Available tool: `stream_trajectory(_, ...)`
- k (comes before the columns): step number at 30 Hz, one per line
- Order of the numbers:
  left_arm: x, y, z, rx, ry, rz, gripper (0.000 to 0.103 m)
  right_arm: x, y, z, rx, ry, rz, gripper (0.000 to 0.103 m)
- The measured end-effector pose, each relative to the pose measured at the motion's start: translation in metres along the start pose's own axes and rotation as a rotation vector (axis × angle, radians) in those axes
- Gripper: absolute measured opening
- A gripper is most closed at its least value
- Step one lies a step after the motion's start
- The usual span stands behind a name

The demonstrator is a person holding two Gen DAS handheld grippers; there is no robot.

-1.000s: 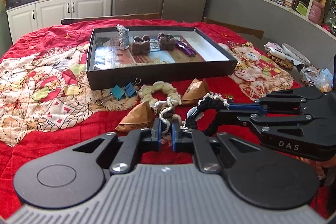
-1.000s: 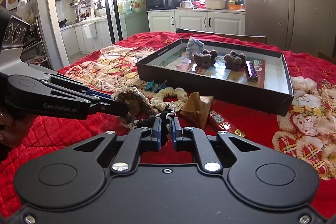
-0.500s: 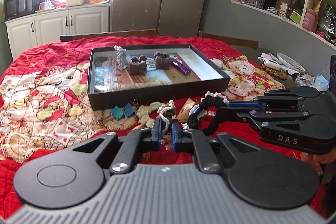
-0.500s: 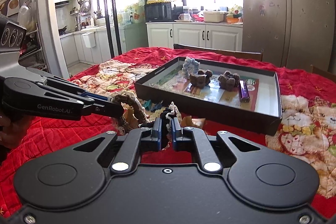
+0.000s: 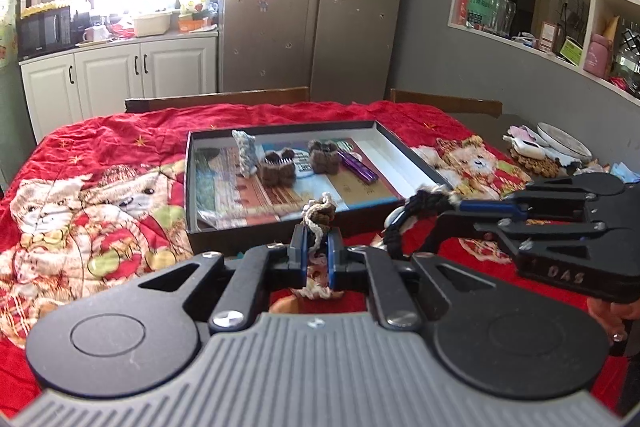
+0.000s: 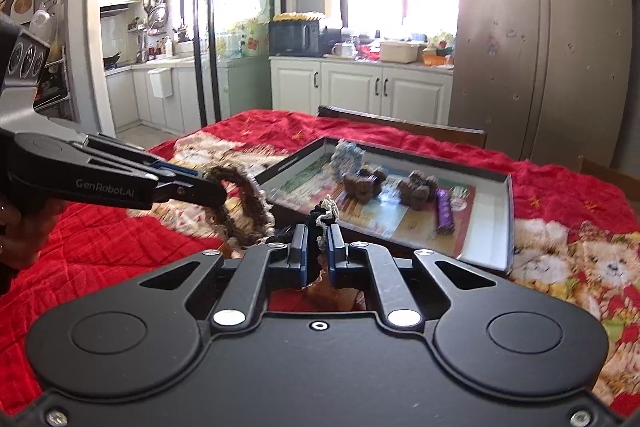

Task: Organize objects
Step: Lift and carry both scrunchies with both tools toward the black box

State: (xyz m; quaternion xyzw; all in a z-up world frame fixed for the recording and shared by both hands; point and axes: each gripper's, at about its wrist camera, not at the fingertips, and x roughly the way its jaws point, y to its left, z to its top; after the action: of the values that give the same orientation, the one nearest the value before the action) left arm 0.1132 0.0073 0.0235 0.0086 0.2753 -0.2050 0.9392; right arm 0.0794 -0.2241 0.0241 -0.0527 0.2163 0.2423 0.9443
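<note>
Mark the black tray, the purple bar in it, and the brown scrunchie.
black tray (image 5: 191, 187), left wrist view, on its left wall.
purple bar (image 6: 444, 213), right wrist view, on its middle.
brown scrunchie (image 6: 244, 195), right wrist view, on its loop, beside the left gripper's tip.

The left gripper body hides the near surface and the lower part of the brown crocheted ring. The black crocheted ring is mostly hidden behind the right gripper.

Black scrunchie — hand-held gripper's catch
</note>
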Motion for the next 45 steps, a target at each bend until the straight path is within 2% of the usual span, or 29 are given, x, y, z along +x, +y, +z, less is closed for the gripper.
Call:
stream_trajectory(11,0.028,0.023,0.034,-0.008,-0.036,0.081,0.011,0.008,-0.035,0.038,0.005,-0.061,-0.107,0.009)
stream_trajectory(19,0.062,0.036,0.056,-0.003,-0.022,0.139,0.012,0.041,-0.067,0.055,0.048,-0.052,-0.176,0.009)
stream_trajectory(26,0.098,0.046,0.070,-0.002,-0.002,0.188,0.012,0.082,-0.108,0.067,0.153,-0.047,-0.207,0.009)
stream_trajectory(37,0.146,0.068,0.078,-0.022,0.040,0.216,0.012,0.148,-0.156,0.057,0.311,-0.012,-0.245,0.009)
stream_trajectory(45,0.170,0.079,0.078,-0.042,0.050,0.210,0.012,0.188,-0.169,0.051,0.345,0.022,-0.280,0.009)
